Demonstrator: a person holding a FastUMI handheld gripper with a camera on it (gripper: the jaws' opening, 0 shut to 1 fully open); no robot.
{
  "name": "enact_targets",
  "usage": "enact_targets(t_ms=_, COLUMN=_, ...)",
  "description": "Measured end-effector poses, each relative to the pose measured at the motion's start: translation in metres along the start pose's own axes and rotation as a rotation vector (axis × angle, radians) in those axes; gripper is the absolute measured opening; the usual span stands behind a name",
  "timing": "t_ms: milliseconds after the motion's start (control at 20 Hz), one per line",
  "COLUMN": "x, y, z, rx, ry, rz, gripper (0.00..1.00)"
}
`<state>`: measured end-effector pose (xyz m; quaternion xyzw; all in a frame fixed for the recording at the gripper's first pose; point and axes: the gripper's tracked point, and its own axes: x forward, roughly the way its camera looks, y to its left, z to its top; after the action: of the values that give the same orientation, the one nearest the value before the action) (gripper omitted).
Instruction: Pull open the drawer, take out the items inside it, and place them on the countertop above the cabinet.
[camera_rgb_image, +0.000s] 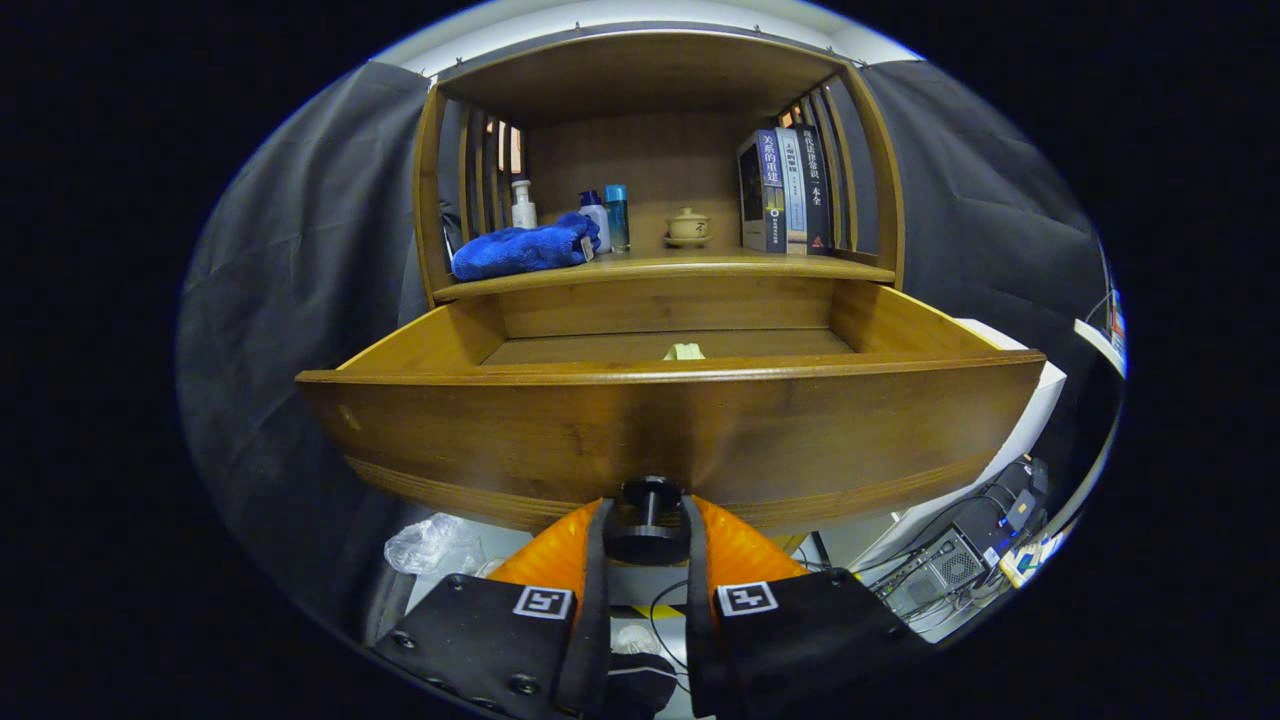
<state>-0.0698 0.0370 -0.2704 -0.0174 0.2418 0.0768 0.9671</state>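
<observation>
Gripper view: the hand-held gripper (646, 530) is closed on the dark round knob (646, 522) at the middle of the drawer front, one finger pressing on each side of it. The drawer (670, 420) stands pulled well out from the wooden cabinet (660, 300), its front panel just ahead of the fingers. Over the front edge a small pale item (684, 351) peeks up from the drawer floor, near the middle of the front edge (too little of it shows to say what it is). It looks light and perhaps soft, so a gentle pinch from above across its narrow sides should do; how slippery it is I cannot tell.

Above the drawer, the counter (700, 266) carries a folded blue towel (522, 248) at its left edge, bottles (606, 215) and a small lidded teapot (689, 226) toward the middle, and books (787, 190) at the right. Bare wood along the front edge between towel and books looks the likeliest spot for setting the item down.
</observation>
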Motion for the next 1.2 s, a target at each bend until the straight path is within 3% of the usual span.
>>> enact_targets(t_ms=300, x=-0.007, y=-0.001, z=0.011, rx=-0.035, ry=-0.004, rz=-0.028, gripper=0.55)
enact_targets(t_ms=800, x=-0.030, y=0.010, z=0.051, rx=0.035, ry=-0.057, rz=-0.008, gripper=0.99)
enact_targets(t_ms=1200, x=-0.046, y=0.023, z=0.103, rx=0.077, ry=-0.123, rz=0.034, gripper=0.99)
